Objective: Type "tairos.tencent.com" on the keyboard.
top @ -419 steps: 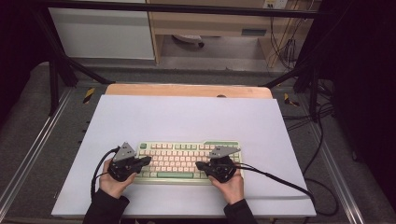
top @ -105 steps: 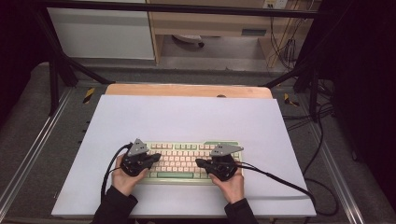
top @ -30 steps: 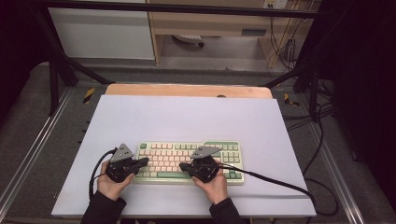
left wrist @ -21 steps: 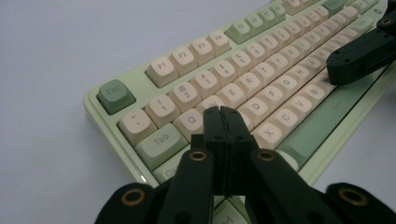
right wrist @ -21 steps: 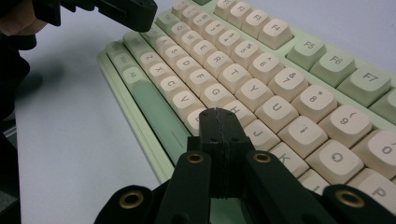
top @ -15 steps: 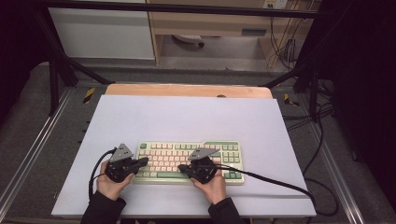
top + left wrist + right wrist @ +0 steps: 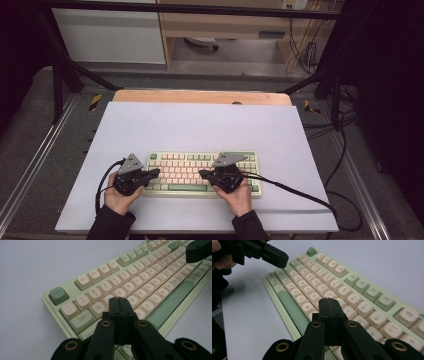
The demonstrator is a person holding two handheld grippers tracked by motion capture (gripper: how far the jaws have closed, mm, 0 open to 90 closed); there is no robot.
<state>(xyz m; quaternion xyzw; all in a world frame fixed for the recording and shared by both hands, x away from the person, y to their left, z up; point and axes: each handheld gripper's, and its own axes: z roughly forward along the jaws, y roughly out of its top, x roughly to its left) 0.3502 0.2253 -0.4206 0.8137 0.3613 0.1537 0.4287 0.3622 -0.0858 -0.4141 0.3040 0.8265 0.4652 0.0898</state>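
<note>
The high view looks from above the person's side, forward and down, and takes in the whole table point(image 7: 200, 125) from far off. The left gripper view sits low on the left tool point(image 7: 119, 300) and looks along its jaws, very near the keyboard's point(image 7: 130, 285) Esc corner. The right gripper view rides on the right tool point(image 7: 329, 301) and looks back across the keys toward the other tool. All three views share the keyboard, and each gripper view also catches the other tool.

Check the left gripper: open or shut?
Shut. The left gripper has both black jaws pressed flat together, nothing between them, over the keyboard.
</note>
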